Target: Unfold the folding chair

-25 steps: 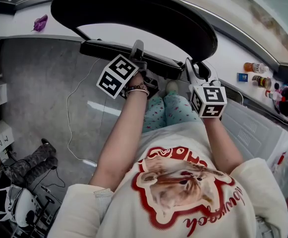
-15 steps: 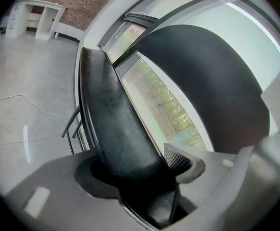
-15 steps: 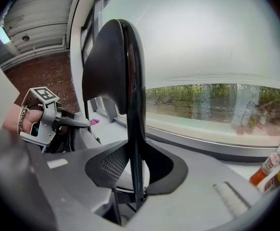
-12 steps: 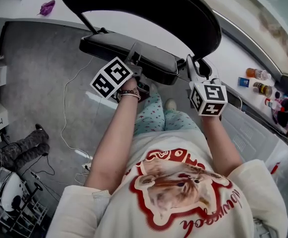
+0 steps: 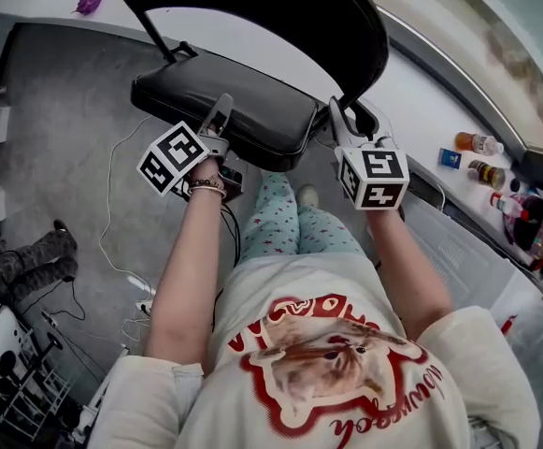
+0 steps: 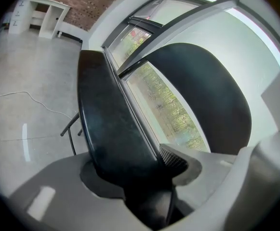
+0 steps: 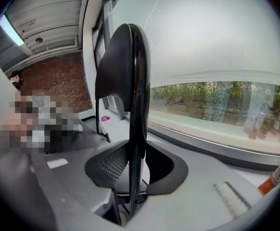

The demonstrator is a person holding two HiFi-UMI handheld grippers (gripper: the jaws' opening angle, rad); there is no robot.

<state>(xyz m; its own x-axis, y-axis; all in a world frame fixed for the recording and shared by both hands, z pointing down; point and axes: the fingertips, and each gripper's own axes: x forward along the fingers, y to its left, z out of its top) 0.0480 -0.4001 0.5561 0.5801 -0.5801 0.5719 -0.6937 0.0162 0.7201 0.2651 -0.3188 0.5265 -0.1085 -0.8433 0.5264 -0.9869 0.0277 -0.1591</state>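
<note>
The black folding chair stands in front of me on the grey floor. Its padded seat (image 5: 224, 110) tilts toward me, and the curved backrest (image 5: 280, 17) rises behind it. My left gripper (image 5: 220, 124) is shut on the seat's front edge. In the left gripper view the seat pad (image 6: 108, 129) runs out from between the jaws of the left gripper (image 6: 149, 182), with the backrest (image 6: 202, 100) to its right. My right gripper (image 5: 344, 124) is shut on the chair's right side frame. In the right gripper view the thin frame bar (image 7: 132, 129) is pinched in the right gripper (image 7: 132, 172).
A white cable (image 5: 117, 204) trails across the floor on the left. Tripods and gear (image 5: 19, 344) crowd the lower left. Bottles (image 5: 477, 143) stand on the window sill at right, and a purple object (image 5: 89, 1) lies on the sill at far left. My own legs (image 5: 294, 223) are just behind the chair.
The seat has swung down and toward me, showing more of its top. My left gripper moved down and left with it. The right gripper shifted slightly left with the frame.
</note>
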